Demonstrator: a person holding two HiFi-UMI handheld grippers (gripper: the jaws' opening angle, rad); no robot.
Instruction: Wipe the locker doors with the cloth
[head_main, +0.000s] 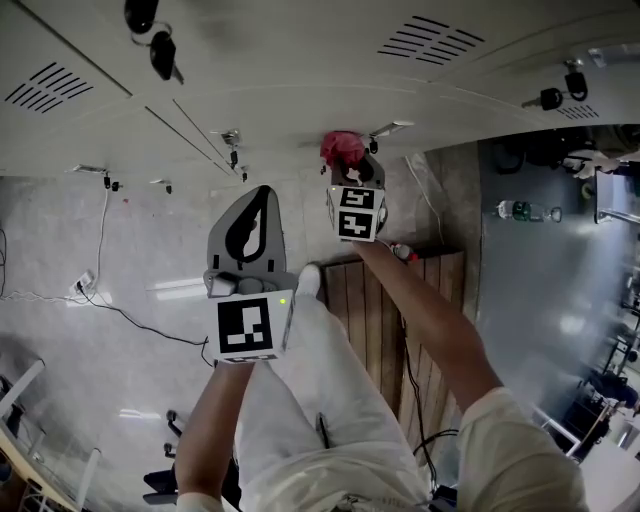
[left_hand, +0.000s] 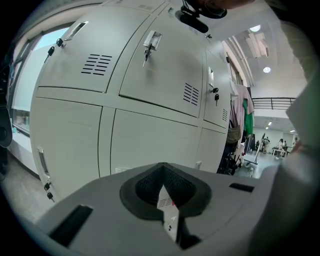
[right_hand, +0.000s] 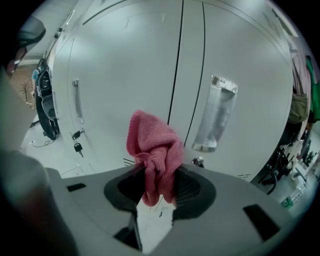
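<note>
Pink cloth pinched in the right gripper (right_hand: 157, 186), held up to the locker doors (right_hand: 125, 60).
The cloth (right_hand: 152, 150) bunches out from between the clamped jaws, in front of the seam between two grey doors, just left of a metal handle (right_hand: 215, 115); whether it touches the door is unclear. The left gripper (left_hand: 167, 202) has its jaws together with nothing between them, and sits lower and apart from the lockers.
</note>
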